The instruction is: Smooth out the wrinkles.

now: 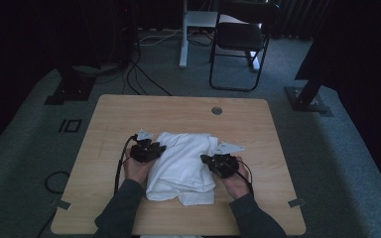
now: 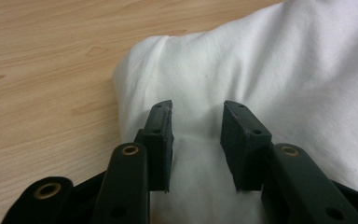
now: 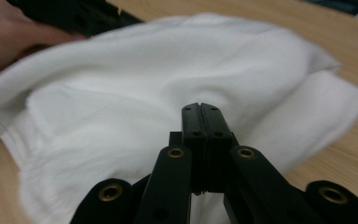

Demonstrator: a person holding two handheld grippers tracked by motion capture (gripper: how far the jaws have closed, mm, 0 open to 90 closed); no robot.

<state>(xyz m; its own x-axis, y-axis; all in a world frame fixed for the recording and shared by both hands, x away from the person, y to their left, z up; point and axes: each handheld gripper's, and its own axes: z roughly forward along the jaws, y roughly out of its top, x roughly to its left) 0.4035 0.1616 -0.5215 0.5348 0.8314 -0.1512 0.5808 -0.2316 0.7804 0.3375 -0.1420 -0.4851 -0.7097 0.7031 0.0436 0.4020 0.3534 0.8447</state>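
Left gripper view, your left gripper [image 2: 198, 109] part-open over white cloth [image 2: 261, 70], right gripper [image 3: 200, 108] closed against it, pinch unclear, far edge at twelve o'clock blurred.

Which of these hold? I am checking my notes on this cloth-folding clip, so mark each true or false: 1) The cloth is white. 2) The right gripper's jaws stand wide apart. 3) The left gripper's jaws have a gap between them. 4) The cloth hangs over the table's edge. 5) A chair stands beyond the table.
1) True: the cloth is white.
2) False: the right gripper has its jaws pressed together.
3) True: the left gripper shows a gap, with cloth beneath.
4) False: it lies wholly on the table.
5) True: a dark chair stands on the floor behind.
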